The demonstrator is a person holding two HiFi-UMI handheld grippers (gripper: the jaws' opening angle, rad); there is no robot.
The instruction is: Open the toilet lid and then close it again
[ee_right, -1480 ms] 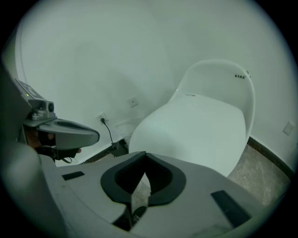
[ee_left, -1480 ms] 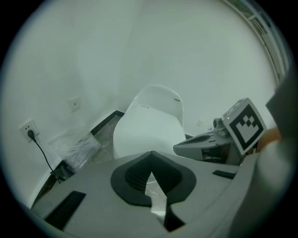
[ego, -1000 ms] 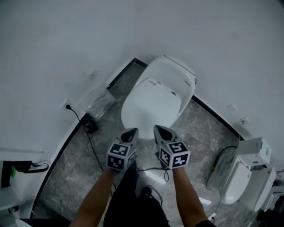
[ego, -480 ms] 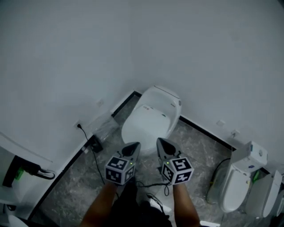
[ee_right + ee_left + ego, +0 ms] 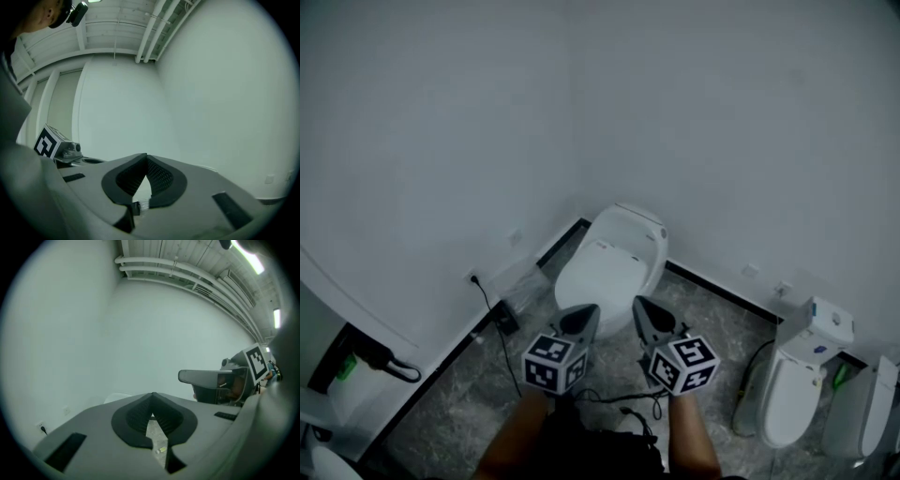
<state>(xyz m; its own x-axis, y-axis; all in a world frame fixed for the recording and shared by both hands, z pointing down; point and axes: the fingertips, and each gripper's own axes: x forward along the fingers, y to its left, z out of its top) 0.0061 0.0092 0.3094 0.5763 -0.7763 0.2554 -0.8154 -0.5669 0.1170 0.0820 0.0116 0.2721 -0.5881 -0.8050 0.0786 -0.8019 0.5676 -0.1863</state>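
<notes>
Looks like a sanitaryware test room or showroom. Holds 3 toilets on a grey marbled floor (image 5: pixel 722 323): a smart toilet (image 5: pixel 614 267) in the corner, a 2nd toilet (image 5: pixel 792 384) and a 3rd toilet (image 5: pixel 862 412) along the right wall. Shows bare white walls (image 5: pixel 441 141), black skirting (image 5: pixel 717 284), exposed ceiling pipes (image 5: pixel 187 273), strip lights (image 5: pixel 251 258).

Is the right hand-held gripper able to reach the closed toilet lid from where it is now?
Probably yes: nothing stands between the right hand-held gripper and the toilet lid, though they are apart.
</notes>
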